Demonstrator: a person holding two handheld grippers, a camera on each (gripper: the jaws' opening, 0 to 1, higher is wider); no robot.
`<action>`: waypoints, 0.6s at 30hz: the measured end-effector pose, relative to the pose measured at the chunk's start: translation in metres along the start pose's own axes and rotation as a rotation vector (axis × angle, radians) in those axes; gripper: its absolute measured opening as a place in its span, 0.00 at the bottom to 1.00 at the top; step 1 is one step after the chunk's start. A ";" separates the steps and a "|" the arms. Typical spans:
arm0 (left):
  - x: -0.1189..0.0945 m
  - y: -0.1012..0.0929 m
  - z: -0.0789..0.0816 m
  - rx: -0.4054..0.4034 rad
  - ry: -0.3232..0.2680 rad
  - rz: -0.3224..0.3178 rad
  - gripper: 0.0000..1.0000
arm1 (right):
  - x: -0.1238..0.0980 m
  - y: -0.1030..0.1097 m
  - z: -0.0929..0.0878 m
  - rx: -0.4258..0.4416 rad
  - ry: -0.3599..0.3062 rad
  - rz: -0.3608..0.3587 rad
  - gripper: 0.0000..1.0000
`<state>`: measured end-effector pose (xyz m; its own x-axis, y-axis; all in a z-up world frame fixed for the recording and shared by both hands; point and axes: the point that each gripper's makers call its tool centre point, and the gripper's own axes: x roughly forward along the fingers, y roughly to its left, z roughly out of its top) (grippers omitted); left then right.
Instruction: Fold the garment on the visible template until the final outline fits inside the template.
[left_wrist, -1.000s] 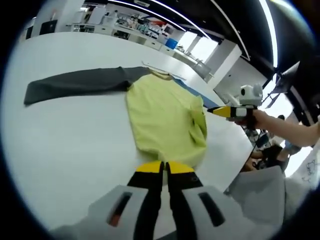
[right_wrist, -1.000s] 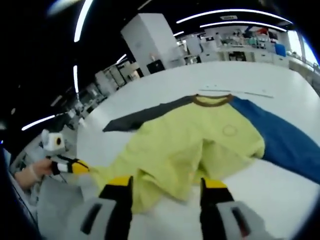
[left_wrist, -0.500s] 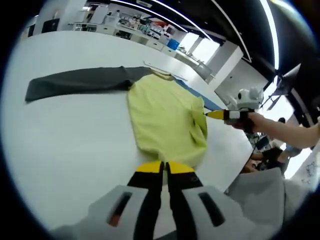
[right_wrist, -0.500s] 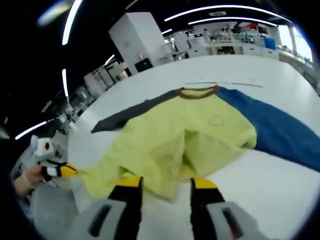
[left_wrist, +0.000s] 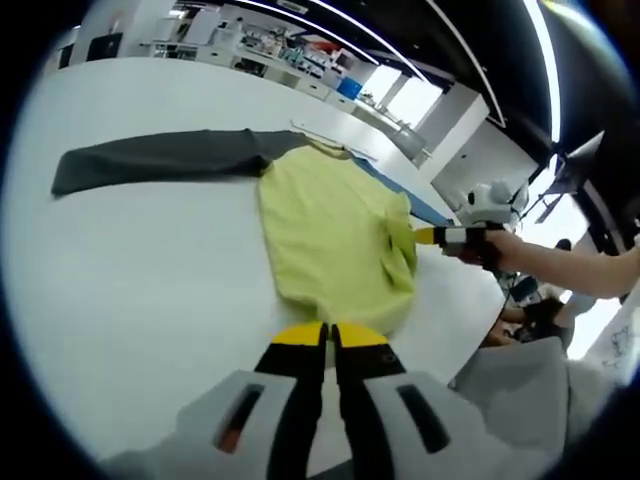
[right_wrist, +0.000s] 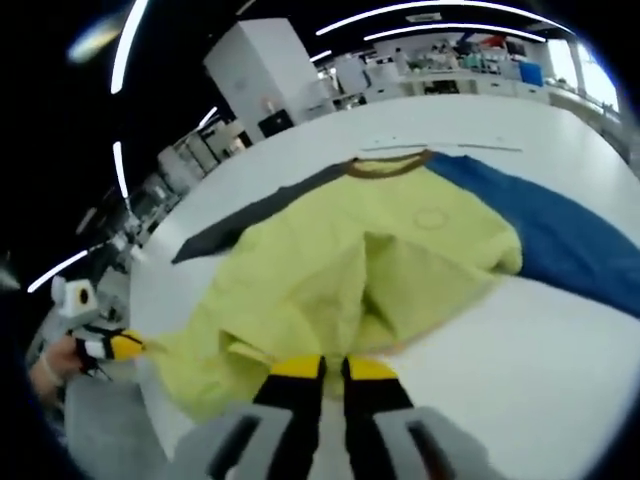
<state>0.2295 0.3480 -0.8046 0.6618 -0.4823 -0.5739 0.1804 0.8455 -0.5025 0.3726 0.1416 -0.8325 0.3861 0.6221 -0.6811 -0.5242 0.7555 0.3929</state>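
In the left gripper view, a white table carries a shirt with a yellow-green body. Its dark grey sleeve stretches flat to the left, and a strip of blue sleeve shows along the far right edge of the body. The shirt's near hem lies just beyond the left claw, whose yellow-tipped jaws are pressed together with nothing between them; whether the tips touch the cloth I cannot tell. At the right, the right claw, held in a hand, meets the bunched right edge of the shirt.

In the right gripper view, the left claw sits at the far left by the table's edge, at a pulled-out corner of the hem. The grey sleeve runs left from the shirt, whose brown collar is at the far end, and the blue sleeve lies flat to the right. The yellow body is rumpled, with a fold raised down its middle. At the near edge the right claw has its jaws drawn close together at the shirt's folded edge; the cloth seems pinched, though the contact itself is hidden.
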 end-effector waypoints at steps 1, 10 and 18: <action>0.000 0.000 0.000 0.000 0.000 0.000 0.00 | 0.000 0.001 -0.001 0.010 -0.001 -0.001 0.02; 0.001 0.000 -0.002 0.003 0.006 0.005 0.00 | -0.016 -0.008 -0.008 0.059 -0.004 -0.001 0.01; 0.000 0.002 -0.006 0.023 0.020 0.010 0.00 | -0.060 -0.013 -0.013 0.103 -0.050 0.004 0.00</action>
<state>0.2257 0.3483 -0.8093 0.6488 -0.4778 -0.5923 0.1902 0.8554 -0.4818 0.3467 0.0917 -0.8052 0.4229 0.6328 -0.6487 -0.4460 0.7685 0.4588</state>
